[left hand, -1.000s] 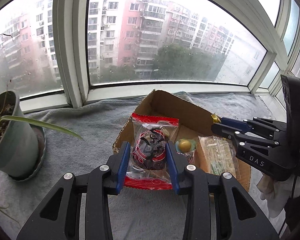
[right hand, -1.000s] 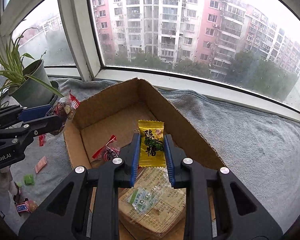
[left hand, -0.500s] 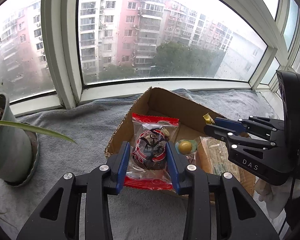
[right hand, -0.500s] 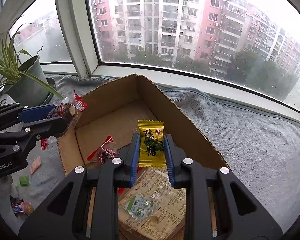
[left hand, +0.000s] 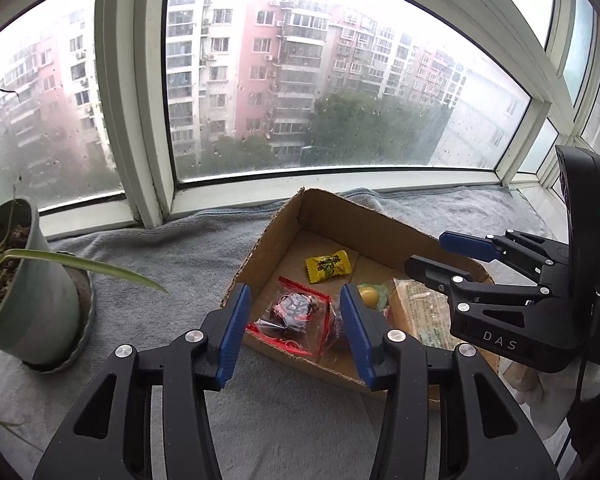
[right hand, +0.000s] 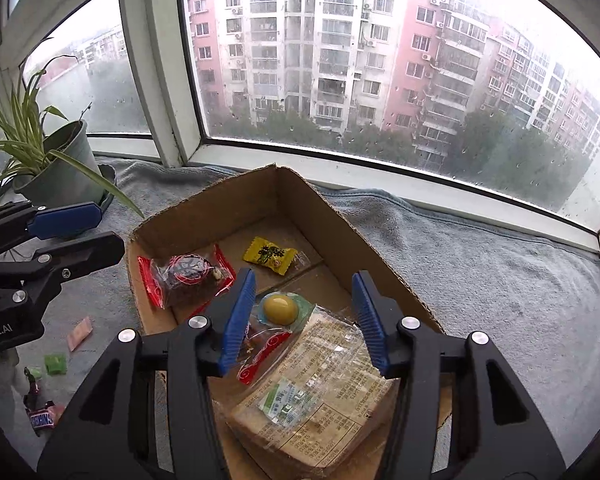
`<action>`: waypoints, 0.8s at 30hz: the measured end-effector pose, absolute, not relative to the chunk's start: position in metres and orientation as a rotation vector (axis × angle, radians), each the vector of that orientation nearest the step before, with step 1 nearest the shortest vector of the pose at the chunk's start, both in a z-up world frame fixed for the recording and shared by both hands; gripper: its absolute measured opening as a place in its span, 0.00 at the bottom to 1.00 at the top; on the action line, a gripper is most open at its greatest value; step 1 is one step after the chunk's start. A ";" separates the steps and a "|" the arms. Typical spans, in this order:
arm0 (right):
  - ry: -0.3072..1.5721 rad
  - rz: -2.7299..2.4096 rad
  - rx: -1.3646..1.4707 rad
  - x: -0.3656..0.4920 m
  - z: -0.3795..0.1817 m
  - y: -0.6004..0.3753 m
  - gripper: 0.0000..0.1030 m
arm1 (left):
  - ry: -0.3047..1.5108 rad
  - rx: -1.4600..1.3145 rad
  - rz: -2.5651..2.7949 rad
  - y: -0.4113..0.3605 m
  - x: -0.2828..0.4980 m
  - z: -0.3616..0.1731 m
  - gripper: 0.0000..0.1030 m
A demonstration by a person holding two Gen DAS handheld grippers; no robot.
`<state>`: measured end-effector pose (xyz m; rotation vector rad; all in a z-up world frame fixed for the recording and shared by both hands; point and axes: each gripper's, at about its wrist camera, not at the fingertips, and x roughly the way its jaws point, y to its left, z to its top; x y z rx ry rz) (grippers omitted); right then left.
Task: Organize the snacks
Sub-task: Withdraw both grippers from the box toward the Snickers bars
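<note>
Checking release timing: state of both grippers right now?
Left gripper: jaws just opened, empty; red-wrapped snack lies in the cardboard box.
Right gripper: jaws just opened, empty; yellow candy lies in the box.

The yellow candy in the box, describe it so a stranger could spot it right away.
On the grey blanket by the window sits an open cardboard box. The yellow candy lies flat near its far corner, apart from the red-edged packet. It alone has a yellow wrapper with dark print.

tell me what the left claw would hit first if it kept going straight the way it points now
Most likely the red-edged snack packet lying in the cardboard box, which sits between the open left claw fingers. Depth is hard to judge.
</note>
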<state>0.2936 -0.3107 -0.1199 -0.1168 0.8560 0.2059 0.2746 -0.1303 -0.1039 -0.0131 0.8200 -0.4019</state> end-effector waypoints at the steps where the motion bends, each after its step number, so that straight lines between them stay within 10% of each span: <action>1: 0.851 0.208 -0.118 0.290 -0.116 -0.310 0.51 | 0.816 -0.010 -0.404 -0.130 0.272 -0.101 0.44; 24: 0.792 0.374 -0.130 0.164 -0.072 -0.266 0.51 | 0.739 0.015 -0.369 -0.064 0.169 -0.062 0.44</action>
